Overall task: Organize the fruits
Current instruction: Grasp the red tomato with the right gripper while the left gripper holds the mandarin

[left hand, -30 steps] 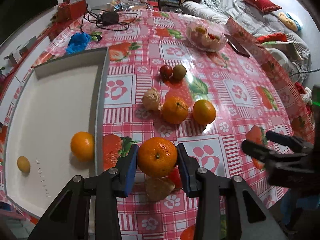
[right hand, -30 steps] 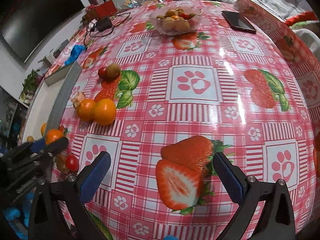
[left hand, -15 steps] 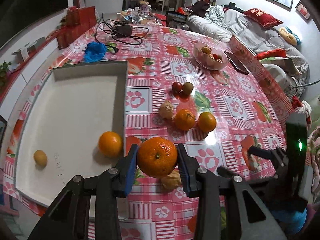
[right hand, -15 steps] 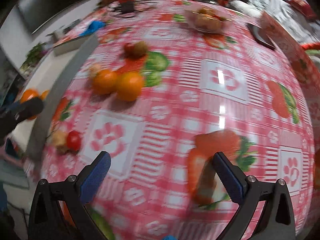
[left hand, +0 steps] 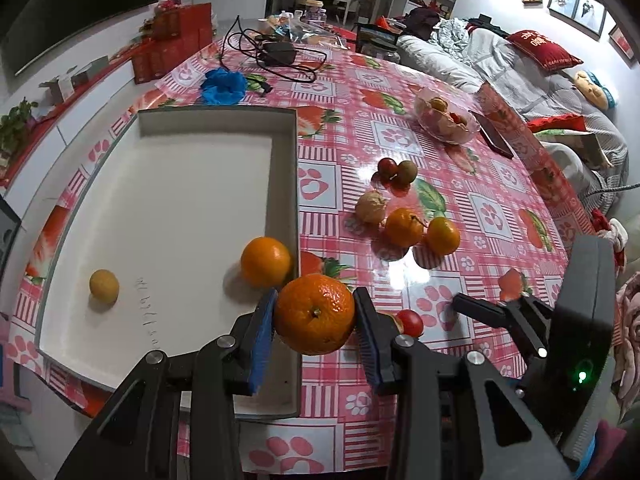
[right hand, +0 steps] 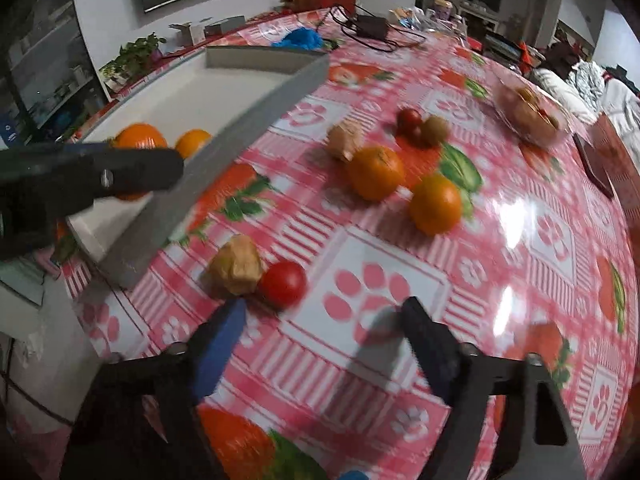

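Note:
My left gripper (left hand: pixel 315 326) is shut on a mandarin (left hand: pixel 315 314), held above the right wall of the white tray (left hand: pixel 286 160). Inside the tray lie an orange (left hand: pixel 266 262) and a small yellow fruit (left hand: pixel 104 286). My right gripper (right hand: pixel 320 322) hangs low over the tablecloth, its jaws closing with nothing between them. Just ahead of its left finger sit a red cherry tomato (right hand: pixel 282 283) and a papery brown fruit (right hand: pixel 237 266). Two oranges (right hand: pixel 375 173) (right hand: pixel 435 205) lie further on. In the left wrist view the right gripper (left hand: pixel 492 312) is at the lower right.
Another papery fruit (left hand: pixel 371 207), a red tomato (left hand: pixel 387 168) and a brown fruit (left hand: pixel 407 171) lie mid-table. A glass bowl of fruit (left hand: pixel 445 120) and a dark phone (left hand: pixel 495 140) sit at the back right. Blue cloth (left hand: pixel 222 84) and black cables (left hand: pixel 276 54) lie beyond the tray.
The left gripper carried the mandarin left toward the tray's right wall. The right gripper swept left across the table toward the tomato and papery fruit, rolled, and its jaws narrowed.

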Available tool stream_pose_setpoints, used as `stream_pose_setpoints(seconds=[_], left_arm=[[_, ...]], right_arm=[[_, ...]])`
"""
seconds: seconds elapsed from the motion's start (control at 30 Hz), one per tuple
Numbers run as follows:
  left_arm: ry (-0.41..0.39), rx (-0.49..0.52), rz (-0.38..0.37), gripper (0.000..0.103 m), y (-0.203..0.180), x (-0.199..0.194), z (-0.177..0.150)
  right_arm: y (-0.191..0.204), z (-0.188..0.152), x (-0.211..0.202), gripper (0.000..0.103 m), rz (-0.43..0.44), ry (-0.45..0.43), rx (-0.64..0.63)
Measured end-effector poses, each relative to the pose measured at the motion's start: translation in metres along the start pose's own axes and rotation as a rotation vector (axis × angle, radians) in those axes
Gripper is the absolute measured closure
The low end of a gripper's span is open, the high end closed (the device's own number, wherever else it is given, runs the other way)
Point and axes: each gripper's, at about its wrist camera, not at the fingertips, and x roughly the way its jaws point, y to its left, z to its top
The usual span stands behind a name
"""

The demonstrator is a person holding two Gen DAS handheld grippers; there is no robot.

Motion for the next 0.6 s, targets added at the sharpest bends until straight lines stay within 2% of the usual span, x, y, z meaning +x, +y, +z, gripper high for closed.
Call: stream_pose_setpoints(seconds=[0.03,0.07,0.2,0.6], left_arm=[[0.000,-0.002,0.002,0.061,0.001,0.000,0.000],[0.000,-0.004,0.003,0.061,0.002,-0.001,-0.001],[-0.006,-0.004,0.014,0.061,0.005,-0.005,-0.003],[-0.025,-0.022,0.008,0.061,0.013,-0.013,-0.004]], right_arm=[[0.001,0.003,0.002,0.032,0.000,-0.005,-0.001],[0.003,0.006,0.004,0.038,-0.001,-0.010,-0.001],[0.009,0.013,0.004,0.080,0.018,-0.023,-0.012],[-0.027,0.009,-0.019,0.079,0.055,-0.014,0.122]])
